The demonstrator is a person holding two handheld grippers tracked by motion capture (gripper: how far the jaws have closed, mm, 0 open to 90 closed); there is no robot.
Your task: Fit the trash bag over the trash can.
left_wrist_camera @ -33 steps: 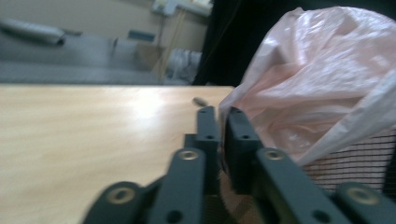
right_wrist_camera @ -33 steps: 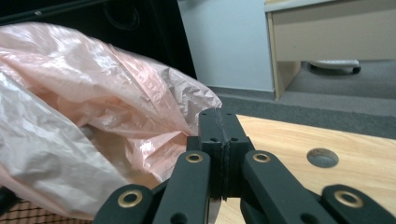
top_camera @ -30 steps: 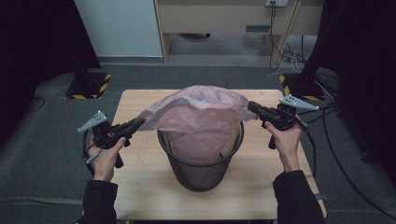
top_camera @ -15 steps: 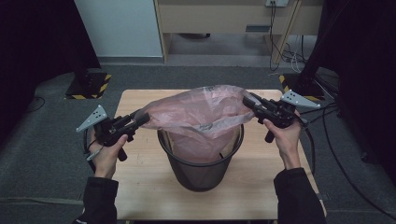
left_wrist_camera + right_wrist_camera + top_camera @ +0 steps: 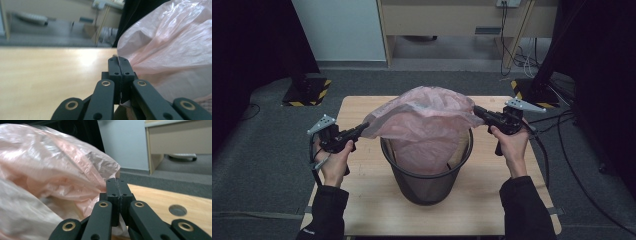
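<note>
A pink plastic bag (image 5: 424, 117) billows above a black mesh bin (image 5: 427, 167) in the middle of the wooden table (image 5: 362, 200); its lower part hangs inside the bin. At the bag's left edge my left gripper (image 5: 362, 129) is shut on the film, and the left gripper view shows the thin film pinched between the closed jaws (image 5: 118, 65) with the bag (image 5: 172, 50) spreading to the right. My right gripper (image 5: 477, 111) is shut on the bag's right edge; in the right gripper view the bag (image 5: 50, 165) swells to the left of the closed jaws (image 5: 116, 187).
A wooden desk (image 5: 452, 20) stands beyond the table with cables (image 5: 522, 55) beside it. Black stands with yellow-striped bases (image 5: 307, 90) sit on the grey floor at both far corners. A round hole (image 5: 177, 210) shows in the tabletop near my right gripper.
Both grippers have drawn the bag's rim further apart and slightly lower over the bin. The bag has puffed up higher in the middle.
</note>
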